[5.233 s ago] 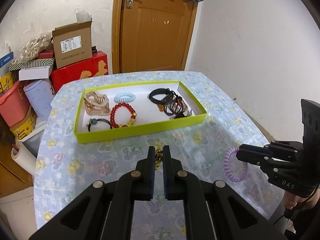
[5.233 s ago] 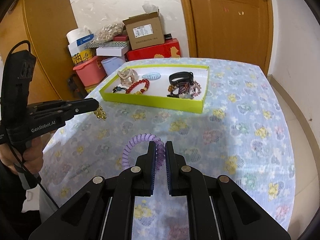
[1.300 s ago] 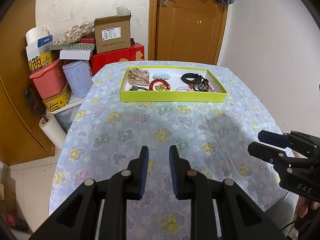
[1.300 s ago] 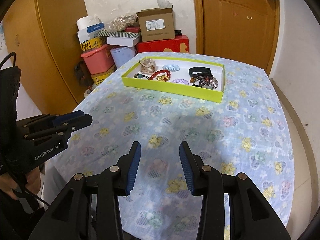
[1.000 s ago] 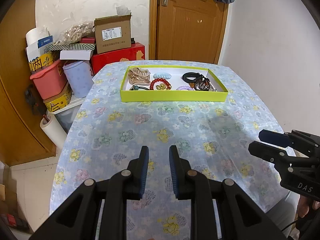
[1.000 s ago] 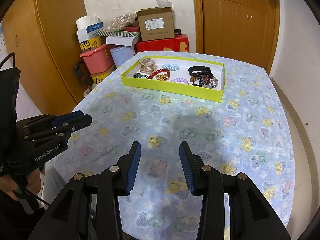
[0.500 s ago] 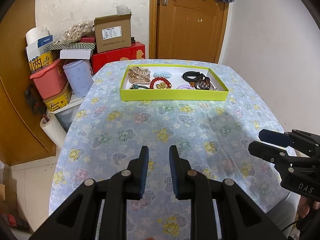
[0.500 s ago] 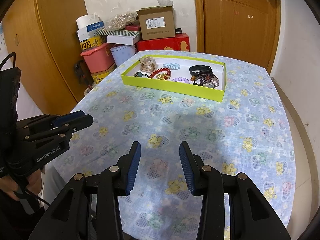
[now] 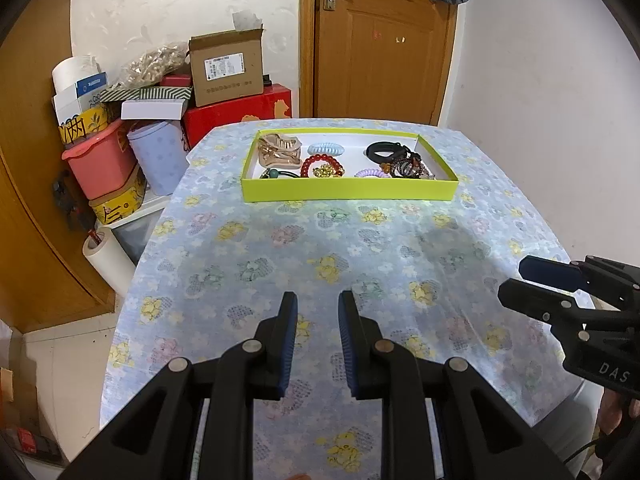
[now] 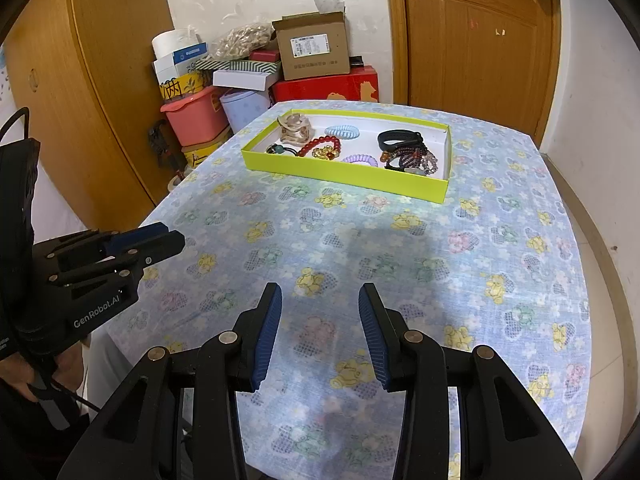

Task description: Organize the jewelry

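A lime-green tray point(image 9: 348, 193) point(image 10: 344, 175) sits at the far end of the floral tablecloth. It holds a beige hair claw point(image 9: 278, 151), a blue spiral hair tie point(image 9: 326, 147), a red bead bracelet point(image 9: 320, 162), a purple spiral hair tie point(image 9: 372, 173) point(image 10: 360, 159), a black band point(image 9: 386, 150) and dark beaded bracelets point(image 10: 412, 158). My left gripper point(image 9: 314, 306) is open and empty over the near part of the table. My right gripper point(image 10: 320, 298) is open and empty, also near the front. Each gripper shows in the other's view point(image 9: 532, 282) point(image 10: 164, 240).
The table carries a blue floral cloth point(image 9: 340, 248). Left of it stand stacked boxes point(image 9: 226, 68), a pink tub point(image 9: 100, 156), a lilac bin point(image 9: 160, 156) and a paper roll point(image 9: 106, 256). A wooden door point(image 9: 380, 40) stands behind; a white wall is on the right.
Five seconds ago each gripper was shut on a piece of jewelry: gold beads in the left, the purple spiral tie in the right. Both now lie in the tray, and the grippers are open and pulled back.
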